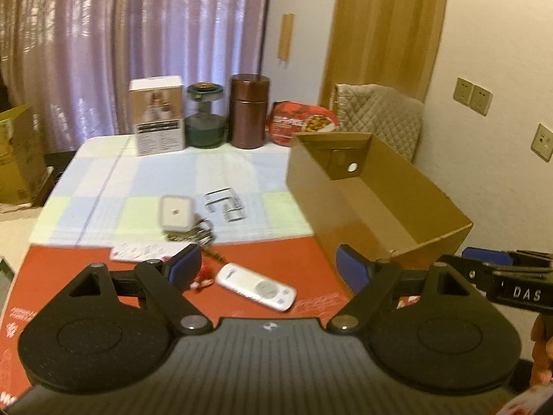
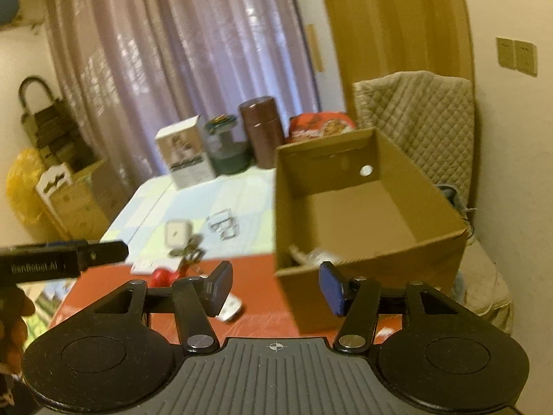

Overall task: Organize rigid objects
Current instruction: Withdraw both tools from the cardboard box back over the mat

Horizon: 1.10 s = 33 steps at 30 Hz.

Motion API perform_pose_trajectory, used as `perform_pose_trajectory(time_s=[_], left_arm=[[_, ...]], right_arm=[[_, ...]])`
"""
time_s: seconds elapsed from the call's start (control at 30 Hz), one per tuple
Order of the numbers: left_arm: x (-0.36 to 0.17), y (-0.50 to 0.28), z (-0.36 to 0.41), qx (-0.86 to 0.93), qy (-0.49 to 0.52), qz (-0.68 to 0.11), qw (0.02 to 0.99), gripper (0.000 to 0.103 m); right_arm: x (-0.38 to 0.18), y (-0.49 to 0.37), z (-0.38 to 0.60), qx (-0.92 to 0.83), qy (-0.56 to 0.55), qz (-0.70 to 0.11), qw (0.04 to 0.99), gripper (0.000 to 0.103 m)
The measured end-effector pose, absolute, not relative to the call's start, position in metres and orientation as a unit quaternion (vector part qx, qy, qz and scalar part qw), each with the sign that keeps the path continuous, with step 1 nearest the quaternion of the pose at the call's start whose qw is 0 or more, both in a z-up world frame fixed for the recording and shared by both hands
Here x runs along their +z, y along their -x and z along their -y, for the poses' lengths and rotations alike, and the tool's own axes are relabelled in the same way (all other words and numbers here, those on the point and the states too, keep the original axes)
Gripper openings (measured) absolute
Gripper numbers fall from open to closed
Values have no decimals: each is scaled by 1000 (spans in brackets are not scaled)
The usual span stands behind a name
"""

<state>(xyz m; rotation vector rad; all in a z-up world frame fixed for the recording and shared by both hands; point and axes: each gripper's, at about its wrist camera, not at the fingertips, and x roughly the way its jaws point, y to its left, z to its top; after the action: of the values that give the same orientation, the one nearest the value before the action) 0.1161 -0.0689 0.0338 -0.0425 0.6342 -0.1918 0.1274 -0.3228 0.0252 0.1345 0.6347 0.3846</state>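
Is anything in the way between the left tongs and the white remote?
Nothing visible blocks it. The left tongs are open, and the white remote lies bare on the red mat just ahead, with the cardboard box off to the right.

left wrist: low over table (image 1: 103, 180), facing curtain | right wrist: same, nearer cardboard box (image 2: 380, 214)

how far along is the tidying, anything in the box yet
Barely started. The cardboard box already holds something pale in its near corner, too blurred to name. Both the left gripper and right gripper are open and empty. Still out on the table: the white remote, the keys, the white square device and the metal clips.
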Motion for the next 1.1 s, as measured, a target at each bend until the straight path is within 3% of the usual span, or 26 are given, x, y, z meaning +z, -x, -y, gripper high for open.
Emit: perform_pose_trajectory(time_s=[0.53,1.1], left_arm=[[34,-68,-13,-30,14,-316,948,82],[9,-81,-26,-20,2,-349,937,82]], right_arm=[[14,-83,261,228,-27,-325,917,55],[-4,-93,237,249,3,-343,906,57]])
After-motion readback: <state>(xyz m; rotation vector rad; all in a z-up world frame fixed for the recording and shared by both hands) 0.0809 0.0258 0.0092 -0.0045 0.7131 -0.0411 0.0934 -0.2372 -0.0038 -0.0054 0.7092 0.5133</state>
